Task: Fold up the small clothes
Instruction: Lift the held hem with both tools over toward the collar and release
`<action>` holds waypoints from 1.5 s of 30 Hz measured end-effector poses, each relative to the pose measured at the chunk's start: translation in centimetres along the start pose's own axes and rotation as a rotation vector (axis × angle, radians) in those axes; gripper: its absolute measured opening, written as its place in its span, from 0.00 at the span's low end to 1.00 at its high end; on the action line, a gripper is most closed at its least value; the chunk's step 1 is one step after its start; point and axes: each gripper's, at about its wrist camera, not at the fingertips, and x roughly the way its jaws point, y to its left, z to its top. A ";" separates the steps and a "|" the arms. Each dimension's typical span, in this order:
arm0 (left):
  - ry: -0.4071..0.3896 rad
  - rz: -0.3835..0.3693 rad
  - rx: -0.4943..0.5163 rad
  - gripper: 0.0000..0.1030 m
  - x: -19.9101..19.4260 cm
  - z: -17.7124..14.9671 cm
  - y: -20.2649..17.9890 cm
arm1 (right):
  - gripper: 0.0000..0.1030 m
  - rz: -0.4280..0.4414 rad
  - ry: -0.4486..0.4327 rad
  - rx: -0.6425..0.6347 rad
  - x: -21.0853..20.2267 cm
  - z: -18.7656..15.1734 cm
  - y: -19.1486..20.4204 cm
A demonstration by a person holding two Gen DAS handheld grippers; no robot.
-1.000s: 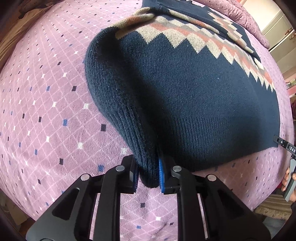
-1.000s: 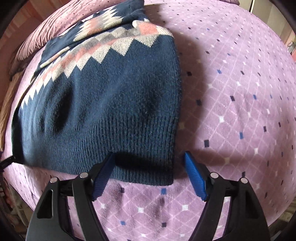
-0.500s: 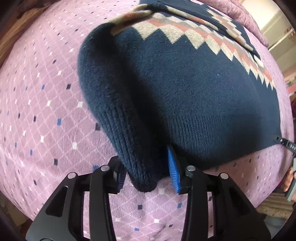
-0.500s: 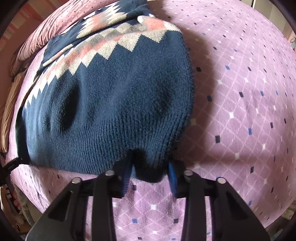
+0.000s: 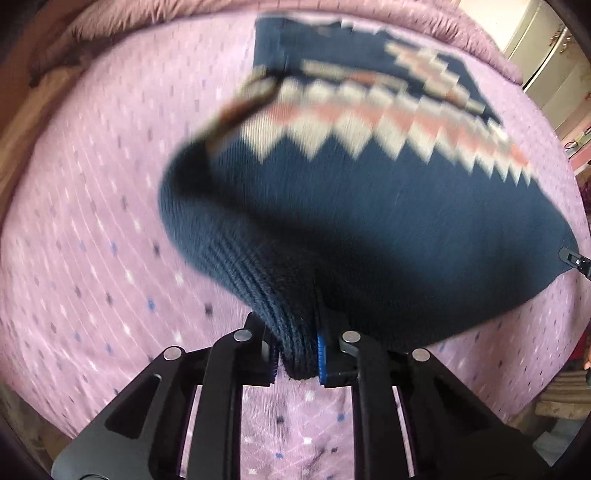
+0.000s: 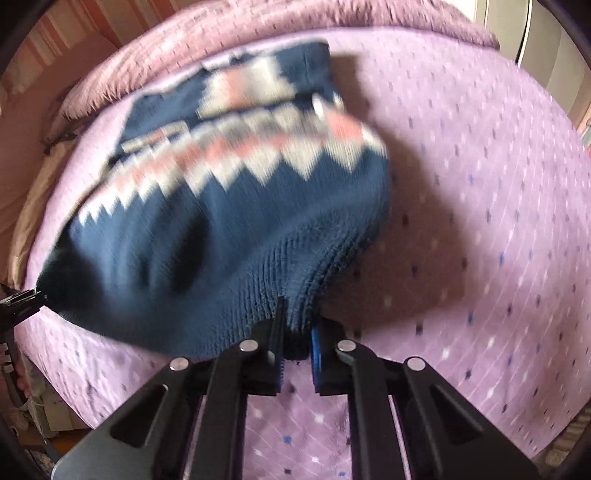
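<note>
A navy knitted sweater (image 5: pixel 369 221) with a band of pink and cream zigzags lies on a purple bedspread (image 5: pixel 92 221). My left gripper (image 5: pixel 295 354) has its jaws closing tight on the ribbed hem at the left corner, which bunches between the blue pads and hangs lifted off the bed. In the right wrist view the sweater (image 6: pixel 221 221) is raised the same way, with my right gripper (image 6: pixel 297 343) closing on the hem's right corner. Each gripper's tip shows at the other view's edge: the right gripper (image 5: pixel 576 260) and the left gripper (image 6: pixel 18 299).
The bedspread (image 6: pixel 480 221) has a diamond pattern with small dots and spreads wide on both sides of the sweater. A rolled purple blanket (image 5: pixel 461 33) runs along the far edge. A pale cabinet (image 5: pixel 546 44) stands beyond the bed at the upper right.
The right jaws went from wide open around the hem corner to pinched on it. The left jaws loosened briefly, then pinched again. Both grippers rose, lifting the hem off the bed.
</note>
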 end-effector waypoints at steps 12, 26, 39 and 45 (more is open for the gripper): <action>-0.169 0.057 0.050 0.12 5.4 14.1 -2.4 | 0.08 0.039 -0.263 -0.063 3.0 14.4 3.1; -0.386 0.061 -0.064 0.12 5.3 27.1 1.2 | 0.07 0.020 -0.466 -0.062 6.3 27.8 3.2; -0.286 0.112 -0.018 0.12 12.9 35.0 0.6 | 0.08 -0.075 -0.304 -0.031 16.5 35.6 1.5; -0.279 0.074 -0.019 0.20 13.2 35.0 1.3 | 0.28 -0.021 -0.335 -0.061 15.7 34.6 1.7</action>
